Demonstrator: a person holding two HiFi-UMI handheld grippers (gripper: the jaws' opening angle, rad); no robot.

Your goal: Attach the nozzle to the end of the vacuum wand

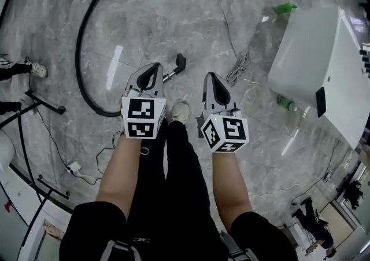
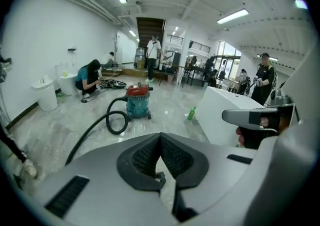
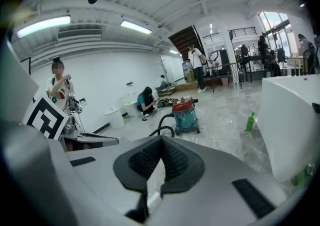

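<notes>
Ahead, open marble floor [image 1: 191, 17] was hemmed by a white unit [image 1: 312, 74] on the right and the looping black hose [image 1: 81, 40] on the left. The nozzle [image 1: 180, 62] lay on the floor between the grippers, its long axis slanting up and right. Left gripper [image 1: 155, 69] and right gripper [image 1: 209, 76] were raised above it, jaws clenched on nothing.

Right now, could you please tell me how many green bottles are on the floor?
2. One green bottle stands past the far end of the white block; the other sits at its near side. More may be hidden behind it.
</notes>
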